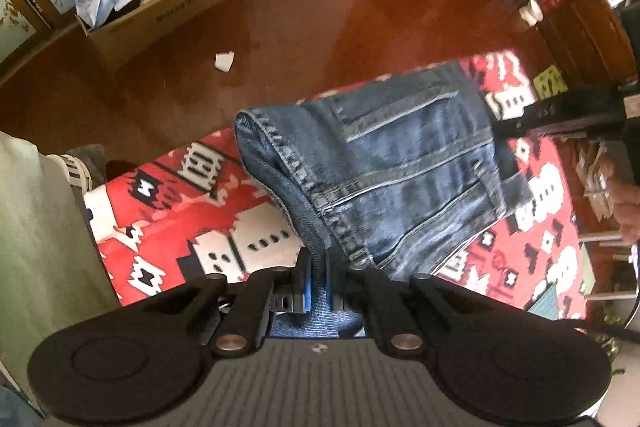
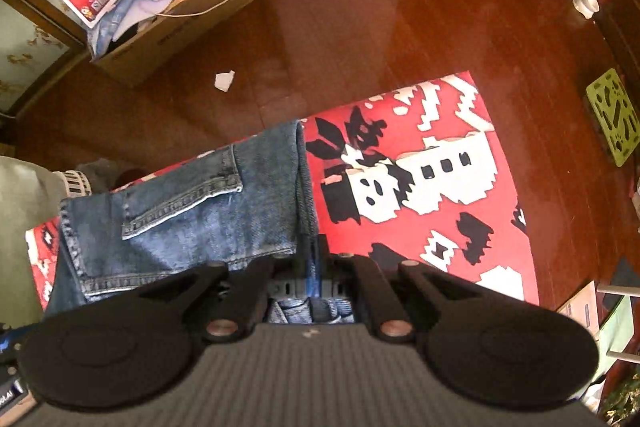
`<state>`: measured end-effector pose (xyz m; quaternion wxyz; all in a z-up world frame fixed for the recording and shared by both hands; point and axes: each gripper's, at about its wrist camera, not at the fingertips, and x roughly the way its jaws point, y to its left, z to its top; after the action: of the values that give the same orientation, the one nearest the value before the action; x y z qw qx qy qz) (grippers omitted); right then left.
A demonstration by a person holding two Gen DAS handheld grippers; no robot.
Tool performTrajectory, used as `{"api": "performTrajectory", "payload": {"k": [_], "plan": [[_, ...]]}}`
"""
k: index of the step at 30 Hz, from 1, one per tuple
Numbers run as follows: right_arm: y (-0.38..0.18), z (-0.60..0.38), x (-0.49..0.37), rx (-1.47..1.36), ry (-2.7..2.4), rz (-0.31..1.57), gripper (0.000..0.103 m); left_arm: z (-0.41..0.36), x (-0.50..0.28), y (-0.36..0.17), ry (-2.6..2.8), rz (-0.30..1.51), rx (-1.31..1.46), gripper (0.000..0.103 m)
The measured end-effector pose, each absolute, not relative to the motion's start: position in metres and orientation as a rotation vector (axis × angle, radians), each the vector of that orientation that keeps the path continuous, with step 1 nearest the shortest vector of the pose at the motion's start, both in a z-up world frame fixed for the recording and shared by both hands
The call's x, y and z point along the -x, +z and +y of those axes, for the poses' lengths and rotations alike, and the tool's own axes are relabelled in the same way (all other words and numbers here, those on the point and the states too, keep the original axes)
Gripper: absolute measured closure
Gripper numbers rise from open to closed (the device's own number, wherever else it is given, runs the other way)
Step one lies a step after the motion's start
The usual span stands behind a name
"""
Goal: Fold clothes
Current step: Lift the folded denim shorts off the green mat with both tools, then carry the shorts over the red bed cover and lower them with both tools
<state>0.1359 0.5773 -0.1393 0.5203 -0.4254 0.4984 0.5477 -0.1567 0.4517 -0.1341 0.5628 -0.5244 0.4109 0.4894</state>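
Both grippers, left gripper [image 1: 318, 267] and right gripper [image 2: 316, 259], pinch jeans [image 1: 400, 167] over the cloth [image 2: 420, 167]; I judge denim heavy, limp; hold seams.

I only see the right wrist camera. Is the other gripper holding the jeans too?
Observer: Yes. The left gripper is shut on a stitched edge of the jeans.
Operator: Does my gripper show in that camera?
Observer: Yes, the right gripper sticks in from the right and meets the jeans' far side.
Operator: Any hand showing?
Observer: A hand shows at the right edge, below that gripper.
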Motion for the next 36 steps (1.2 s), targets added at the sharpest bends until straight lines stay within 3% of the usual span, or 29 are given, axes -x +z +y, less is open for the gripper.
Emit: {"api": "performTrajectory", "payload": {"k": [6,12,14,16,19,23,36], "plan": [[-0.154,0.571,-0.145,0.983,1.295,1.180,0.099,0.443,0.172,-0.142,1.088,1.038,1.205,0.095],[-0.131,0.538,-0.148,0.898,1.257,1.125,0.090,0.425,0.190,-0.131,1.006,1.086,1.098,0.095],[-0.122,0.518,-0.144,0.880,1.244,1.102,0.088,0.419,0.195,-0.130,0.981,1.104,1.069,0.088],[-0.114,0.493,-0.133,0.857,1.233,1.082,0.079,0.413,0.200,-0.130,0.954,1.113,1.052,0.083],[-0.106,0.456,-0.108,0.838,1.235,1.063,0.074,0.405,0.204,-0.132,0.914,1.103,1.027,0.079],[-0.109,0.409,-0.061,0.832,1.279,1.064,0.063,0.395,0.200,-0.144,0.842,1.154,0.895,0.079],[-0.161,0.323,0.063,0.796,1.335,1.111,0.062,0.367,0.181,-0.182,0.447,1.294,0.339,0.079]]}}
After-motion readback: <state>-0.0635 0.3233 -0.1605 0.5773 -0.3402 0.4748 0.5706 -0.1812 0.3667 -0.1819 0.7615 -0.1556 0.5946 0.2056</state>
